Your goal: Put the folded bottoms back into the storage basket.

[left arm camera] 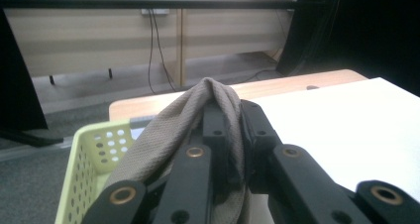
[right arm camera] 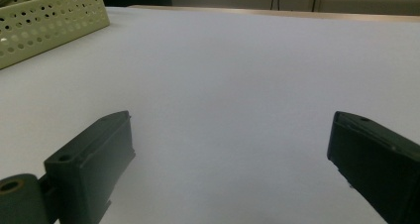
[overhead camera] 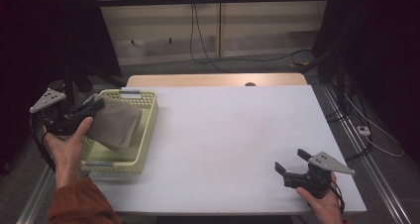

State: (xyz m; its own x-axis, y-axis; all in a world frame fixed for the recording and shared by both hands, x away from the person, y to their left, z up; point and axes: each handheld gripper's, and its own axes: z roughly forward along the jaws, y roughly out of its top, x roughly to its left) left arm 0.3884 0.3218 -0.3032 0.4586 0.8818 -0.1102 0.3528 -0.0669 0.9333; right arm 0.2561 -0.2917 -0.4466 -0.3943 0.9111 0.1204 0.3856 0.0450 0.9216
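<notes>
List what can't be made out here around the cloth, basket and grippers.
- Basket floor: high view, covered by the grey-brown cloth.
- Cloth's lower end: left gripper view, cut off by the bottom edge behind the left gripper, shut on it.
- Whether the cloth rests on the basket or hangs above it: high view, not resolvable.
- Basket's far side: right gripper view, cut off at the top left corner; right gripper open.

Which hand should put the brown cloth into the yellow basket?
Left. The left gripper is shut on the cloth over the basket. The right gripper sits open, far across the table.
</notes>
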